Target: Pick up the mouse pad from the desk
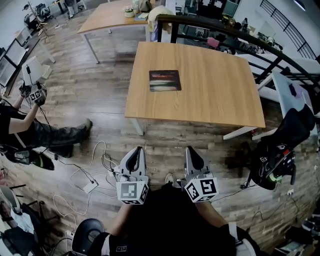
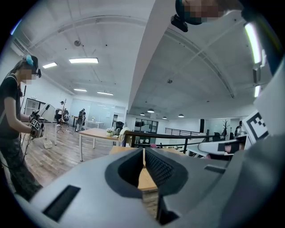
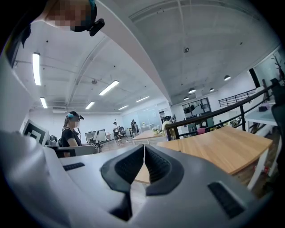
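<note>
Both grippers hang low over the wooden floor, short of the desk (image 1: 215, 95) and well apart from its near edge. The left gripper (image 1: 138, 149) has its jaws pressed together with nothing between them, and its own view confirms it: the ribbed pads (image 2: 156, 165) meet at the tips, with only the desk edge showing through the gap behind. The right gripper (image 1: 190, 149) matches it, jaws closed tip to tip on nothing. Its own view looks across the light wood top from the side. The mouse pad (image 1: 165, 80), dark with a pale band across it, lies flat on the desk towards the far left part of the top, with bare wood all round it and neither gripper near it. On the far table (image 1: 107, 17) beyond stands a small pot (image 1: 129, 11) with something green in it, too small to tell more. At the left another person (image 1: 30, 127) holds a marker-cubed gripper, and white cables (image 1: 90, 175) trail across the floor just left of the left gripper.
</note>
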{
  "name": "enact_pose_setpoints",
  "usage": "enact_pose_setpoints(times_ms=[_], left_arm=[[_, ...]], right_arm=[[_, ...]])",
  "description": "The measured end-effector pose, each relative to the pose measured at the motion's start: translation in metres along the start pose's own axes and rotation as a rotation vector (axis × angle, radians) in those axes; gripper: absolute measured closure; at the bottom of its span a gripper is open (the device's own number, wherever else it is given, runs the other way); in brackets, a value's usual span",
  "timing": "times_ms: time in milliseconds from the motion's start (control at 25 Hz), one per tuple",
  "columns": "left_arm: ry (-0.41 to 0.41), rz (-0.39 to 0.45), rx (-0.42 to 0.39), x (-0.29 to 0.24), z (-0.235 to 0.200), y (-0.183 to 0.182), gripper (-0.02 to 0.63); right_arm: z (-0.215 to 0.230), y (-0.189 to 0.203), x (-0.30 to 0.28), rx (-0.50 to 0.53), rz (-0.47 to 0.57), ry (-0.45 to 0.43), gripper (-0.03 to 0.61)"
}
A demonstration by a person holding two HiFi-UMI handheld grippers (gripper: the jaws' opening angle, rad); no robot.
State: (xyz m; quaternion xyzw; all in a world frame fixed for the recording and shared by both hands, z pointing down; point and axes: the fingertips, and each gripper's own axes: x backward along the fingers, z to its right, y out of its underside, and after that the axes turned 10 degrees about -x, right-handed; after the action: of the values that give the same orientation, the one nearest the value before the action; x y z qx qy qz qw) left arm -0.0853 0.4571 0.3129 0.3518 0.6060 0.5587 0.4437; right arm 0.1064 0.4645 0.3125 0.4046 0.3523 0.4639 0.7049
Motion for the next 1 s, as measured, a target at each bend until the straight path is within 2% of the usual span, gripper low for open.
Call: enact_pose_setpoints(times_ms=[240,600,840,1000], left_arm=[[-0.041,-0.003,-0.005,-0.012,0.019,-0.004,0.583],[-0.090,-0.045,0.013,-0.023,0.049,0.011,0.583],[-0.090,-0.060,0.017,-0.049,0.042,0.017,0.583],[-0.094,-0.056,0.013,-0.073,0.022,0.019,0.583]], right_arm=[[0.020,-0.008,0.000,0.006,-0.018,-0.037,0.546],[0.059,-0.010,-0.010,-0.003,-0.039,-0.088,0.546],[0.072,-0.011,-0.033,-0.019,-0.040,-0.072,0.546],[0.079,-0.015,-0.053,0.001,-0.038,-0.044,0.546]])
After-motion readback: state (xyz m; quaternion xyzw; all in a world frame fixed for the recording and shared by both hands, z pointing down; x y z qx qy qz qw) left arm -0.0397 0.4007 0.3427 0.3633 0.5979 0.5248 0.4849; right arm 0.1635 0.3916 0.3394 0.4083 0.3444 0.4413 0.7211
